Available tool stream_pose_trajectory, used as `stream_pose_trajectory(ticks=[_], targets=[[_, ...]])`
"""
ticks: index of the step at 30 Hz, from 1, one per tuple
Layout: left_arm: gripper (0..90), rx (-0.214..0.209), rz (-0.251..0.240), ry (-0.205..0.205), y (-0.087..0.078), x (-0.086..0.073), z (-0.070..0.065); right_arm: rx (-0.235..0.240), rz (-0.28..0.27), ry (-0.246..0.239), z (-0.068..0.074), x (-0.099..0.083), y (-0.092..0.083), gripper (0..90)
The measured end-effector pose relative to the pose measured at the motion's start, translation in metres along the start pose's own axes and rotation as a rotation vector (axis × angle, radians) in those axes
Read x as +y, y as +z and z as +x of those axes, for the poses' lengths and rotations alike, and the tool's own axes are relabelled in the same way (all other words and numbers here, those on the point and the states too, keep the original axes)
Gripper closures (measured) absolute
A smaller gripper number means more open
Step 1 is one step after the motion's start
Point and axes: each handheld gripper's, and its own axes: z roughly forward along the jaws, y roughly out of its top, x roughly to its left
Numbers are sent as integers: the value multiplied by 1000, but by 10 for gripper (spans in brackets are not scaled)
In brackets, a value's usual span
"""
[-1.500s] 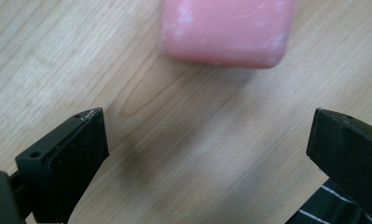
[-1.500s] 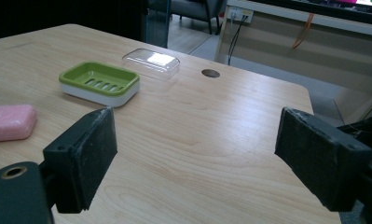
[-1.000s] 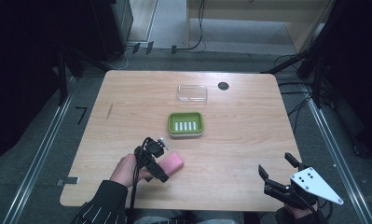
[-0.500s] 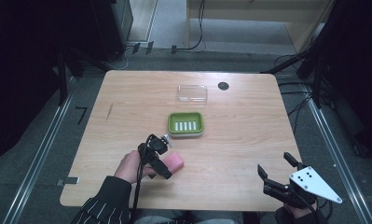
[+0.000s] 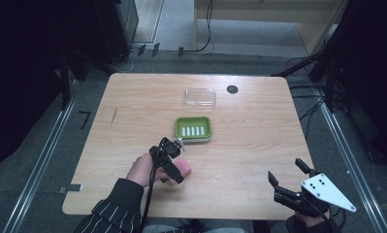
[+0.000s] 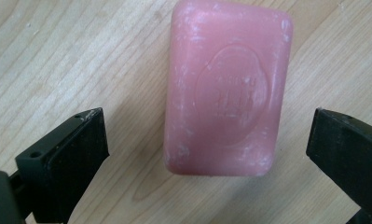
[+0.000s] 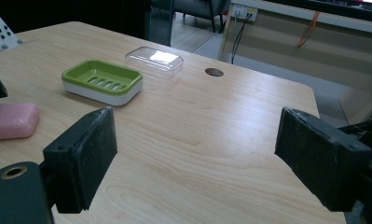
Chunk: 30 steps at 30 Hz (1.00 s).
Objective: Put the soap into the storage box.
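Observation:
A pink soap bar point(image 6: 228, 88) lies flat on the wooden table point(image 5: 259, 145), near the front left point(image 5: 183, 169). My left gripper point(image 6: 207, 140) hovers right over it, open, with a jaw on each side and neither touching it. The soap also shows at the left edge of the right gripper view point(image 7: 11, 120). A green soap dish point(image 5: 193, 128) with a slotted bottom sits mid-table point(image 7: 102, 80). Behind it lies a clear plastic lid point(image 5: 200, 97), also visible point(image 7: 154, 60). My right gripper point(image 5: 289, 174) is open and holds nothing, at the table's front right edge point(image 7: 197, 158).
A small dark round hole point(image 5: 232, 89) sits in the tabletop near the back, right of the lid. Dark equipment and cables surround the table on the floor. Bare wood lies between the dish and my right gripper.
My left gripper has shifted slightly down over the soap bar. The right gripper has hardly moved.

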Motion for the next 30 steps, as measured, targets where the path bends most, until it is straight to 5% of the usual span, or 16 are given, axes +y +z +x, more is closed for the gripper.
stream_pose_trajectory(ticks=[30], targets=[[0,48,48,40,16,18,-5,1,-2,0,0,0,0,129]])
